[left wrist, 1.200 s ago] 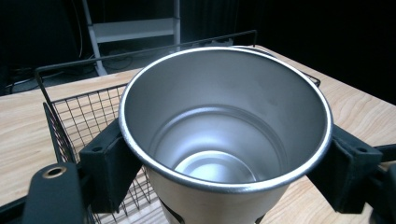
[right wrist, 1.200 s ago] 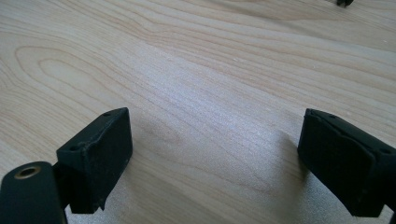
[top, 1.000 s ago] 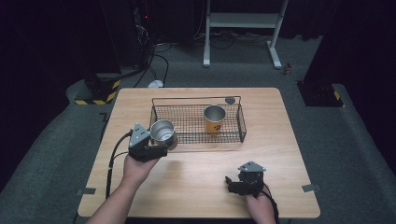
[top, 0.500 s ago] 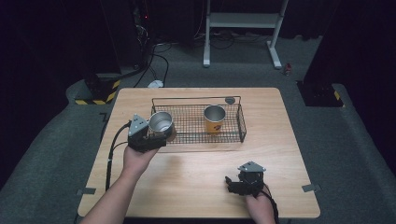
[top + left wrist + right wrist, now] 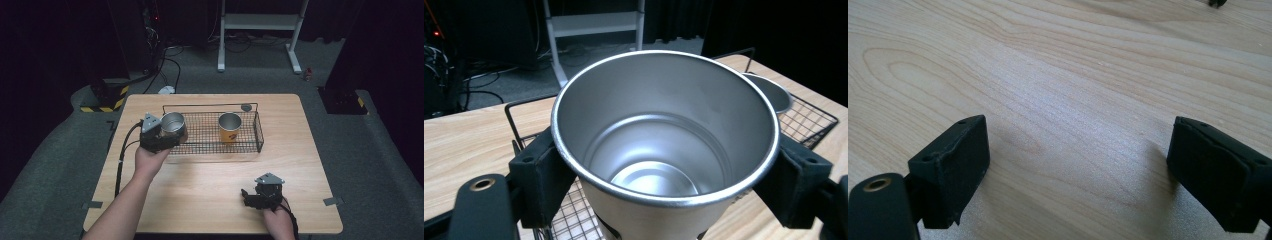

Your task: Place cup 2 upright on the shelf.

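Steel cup [image 5: 173,126] clamped in left claw [image 5: 167,136], above wire basket [image 5: 210,142] edge

A wooden surface [image 5: 200,175] fills the middle of the frame; a white metal stand [image 5: 260,30] rises at the upper centre on grey floor [image 5: 375,150]; black cables [image 5: 160,65] and a yellow-black striped block [image 5: 102,102] lie upper left.

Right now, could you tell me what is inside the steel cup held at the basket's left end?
The steel cup clamped in the left hand-held gripper is empty; its bare, shiny bottom shows. The cup hides what lies directly under it in the wire basket.
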Tool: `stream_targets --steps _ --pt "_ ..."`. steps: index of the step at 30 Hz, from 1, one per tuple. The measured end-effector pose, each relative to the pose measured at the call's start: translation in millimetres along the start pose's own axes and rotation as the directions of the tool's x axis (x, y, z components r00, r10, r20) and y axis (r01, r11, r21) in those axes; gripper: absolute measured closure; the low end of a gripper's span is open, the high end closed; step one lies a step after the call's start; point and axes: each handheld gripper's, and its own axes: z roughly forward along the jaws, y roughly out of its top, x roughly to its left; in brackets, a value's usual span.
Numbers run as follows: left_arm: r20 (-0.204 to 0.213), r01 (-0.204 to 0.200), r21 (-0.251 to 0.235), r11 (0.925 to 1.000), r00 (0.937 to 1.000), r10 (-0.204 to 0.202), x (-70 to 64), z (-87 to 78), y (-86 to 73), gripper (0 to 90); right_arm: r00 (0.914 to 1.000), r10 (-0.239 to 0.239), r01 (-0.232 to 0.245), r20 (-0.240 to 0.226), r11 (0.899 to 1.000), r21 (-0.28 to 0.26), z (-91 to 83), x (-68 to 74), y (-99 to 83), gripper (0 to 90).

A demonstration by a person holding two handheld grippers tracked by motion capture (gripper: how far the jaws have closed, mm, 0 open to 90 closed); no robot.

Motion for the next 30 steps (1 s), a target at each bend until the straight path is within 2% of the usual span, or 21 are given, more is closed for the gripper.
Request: stream_targets --steps 3,8,13,18,21,24,27,30 --pt "-0.003 0.020 0.003 0.9998 0.9998 -0.020 2.8 6.7 0.1 18.8 1.0000 0.002 -0.002 0.000 1.000 0.000 -0.1 0.1 0.0 10.1" --pt "-0.013 0.024 0.032 0.9992 0.9996 -0.024 2.4 19.6 -2.4 18.8 1.0000 0.001 -0.001 0.000 1.000 0.000 0.0 0.0 0.0 10.1" --pt "-0.013 0.036 0.040 0.9986 0.9993 -0.036 2.3 27.0 -3.5 18.8 1.0000 0.001 -0.001 0.000 1.000 0.000 0.0 0.0 0.0 10.1" --pt "-0.031 0.021 0.040 0.9990 0.9993 -0.020 1.9 34.1 -1.9 18.8 1.0000 0.000 0.000 0.000 1.000 0.000 0.0 0.0 0.0 10.0" --pt "-0.040 0.026 0.053 0.9983 0.9989 -0.023 2.6 38.7 -2.3 18.8 1.0000 0.000 0.000 0.000 1.000 0.000 0.0 0.0 0.0 10.0" --pt "-0.052 0.011 0.064 0.9979 0.9986 -0.008 2.8 43.5 -2.4 18.8 1.0000 0.000 0.000 0.000 1.000 0.000 0.0 0.0 0.0 10.0" --pt "-0.059 0.024 0.071 0.9972 0.9981 -0.019 4.2 47.8 -3.3 18.8 1.0000 0.000 0.000 0.000 1.000 0.000 0.0 0.1 0.0 10.0" --pt "-0.068 0.021 0.087 0.9960 0.9976 -0.015 4.1 52.8 -3.7 18.8 1.0000 0.000 0.000 0.000 1.000 0.000 0.0 0.1 0.0 9.9"
